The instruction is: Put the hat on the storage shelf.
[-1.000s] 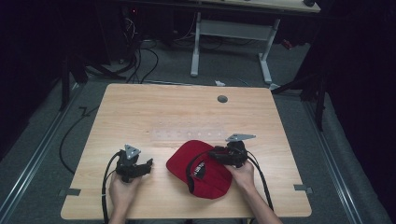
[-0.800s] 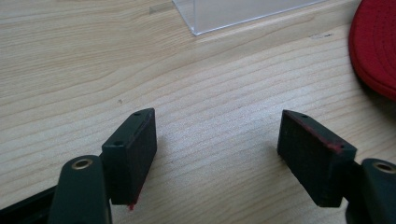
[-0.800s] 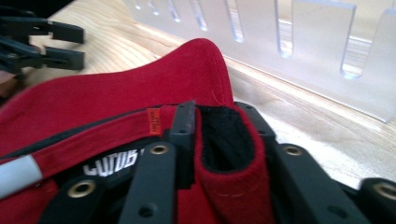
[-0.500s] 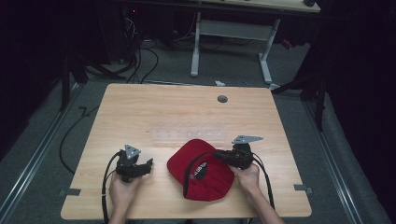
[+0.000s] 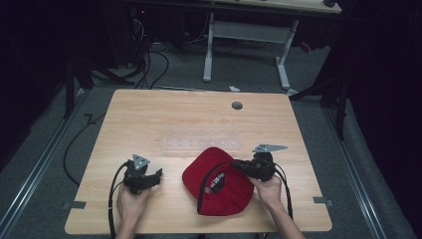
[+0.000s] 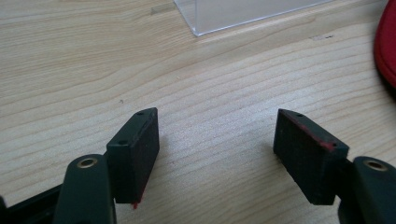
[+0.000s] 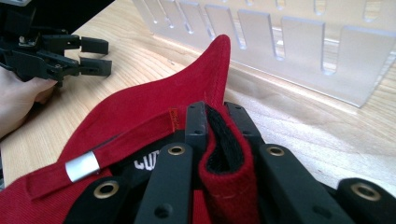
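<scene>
Pinching the rim of the red cap [image 5: 219, 181] in my right claw [image 7: 217, 116], I hold it at the near edge of the pale wooden table [image 5: 164, 119]. My left claw [image 6: 217, 140] gapes wide over bare wood. Beyond, dark floor, cables, perhaps a second desk [image 5: 249, 30].

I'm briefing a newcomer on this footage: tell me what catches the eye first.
The red cap at the table's near edge stands out against the pale wooden table. The right gripper is clamped on a fold of its rim. The left gripper rests open on bare wood to the cap's left.
</scene>
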Tool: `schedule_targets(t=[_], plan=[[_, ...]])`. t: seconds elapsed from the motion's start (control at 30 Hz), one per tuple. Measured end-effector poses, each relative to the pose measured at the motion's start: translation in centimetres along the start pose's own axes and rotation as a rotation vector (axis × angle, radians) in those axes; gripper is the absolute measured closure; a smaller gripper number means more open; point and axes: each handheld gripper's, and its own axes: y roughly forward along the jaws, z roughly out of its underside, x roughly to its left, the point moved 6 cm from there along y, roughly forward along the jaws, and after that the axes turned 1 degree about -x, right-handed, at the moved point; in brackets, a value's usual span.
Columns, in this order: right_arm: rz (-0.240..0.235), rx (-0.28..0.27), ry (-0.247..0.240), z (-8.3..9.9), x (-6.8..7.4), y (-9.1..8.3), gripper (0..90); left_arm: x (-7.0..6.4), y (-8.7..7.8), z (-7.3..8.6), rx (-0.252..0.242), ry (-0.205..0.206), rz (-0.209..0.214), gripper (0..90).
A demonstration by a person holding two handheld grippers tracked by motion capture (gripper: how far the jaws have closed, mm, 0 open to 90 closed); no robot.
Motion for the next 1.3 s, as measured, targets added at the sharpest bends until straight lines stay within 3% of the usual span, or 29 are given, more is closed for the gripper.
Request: schedule_targets(t=[0.53,0.7,1.3], plan=[[0.045,-0.043,0.001,-0.8,0.0,-2.2,81.2,-0.1,0.0,0.1,0.007,0.009,0.003,27.2],[0.056,-0.050,0.002,-1.0,-0.1,-2.8,81.3,-0.3,0.0,0.3,0.017,0.017,0.021,25.6],[0.089,-0.076,0.023,-1.6,-0.2,-4.4,81.3,-0.4,-0.1,0.4,0.016,0.016,0.011,24.4]])
